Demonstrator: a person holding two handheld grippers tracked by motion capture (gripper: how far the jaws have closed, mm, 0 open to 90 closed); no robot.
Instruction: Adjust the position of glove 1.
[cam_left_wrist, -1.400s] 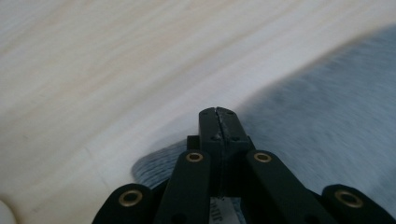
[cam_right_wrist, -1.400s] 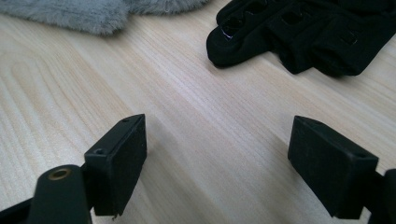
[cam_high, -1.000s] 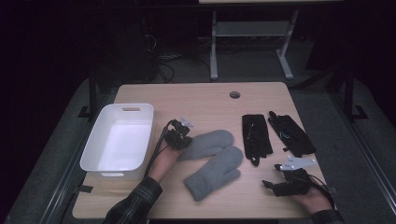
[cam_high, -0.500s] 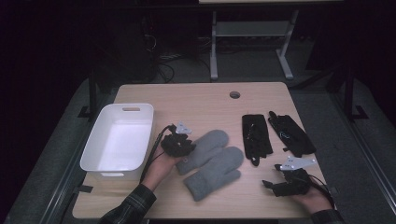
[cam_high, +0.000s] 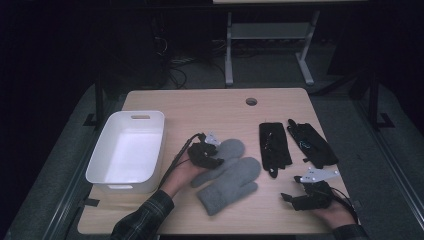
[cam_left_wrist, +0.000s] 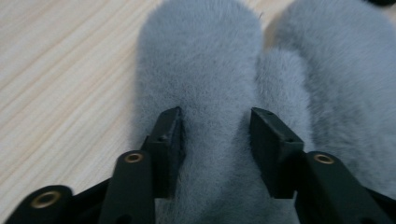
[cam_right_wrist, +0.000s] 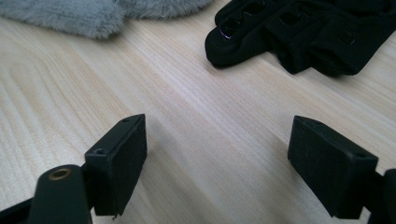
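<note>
My left hand-held gripper (cam_high: 212, 152), jaws just opening, straddles the upper grey mitten (cam_left_wrist: 201, 88) mid-counter (cam_high: 200, 105) without pinching it. Right hand-held gripper (cam_high: 292, 192) rests released over bare wood near the front edge.

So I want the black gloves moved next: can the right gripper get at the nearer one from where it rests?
Probably yes: the right gripper stands open, with bare table between it and the black glove.
</note>
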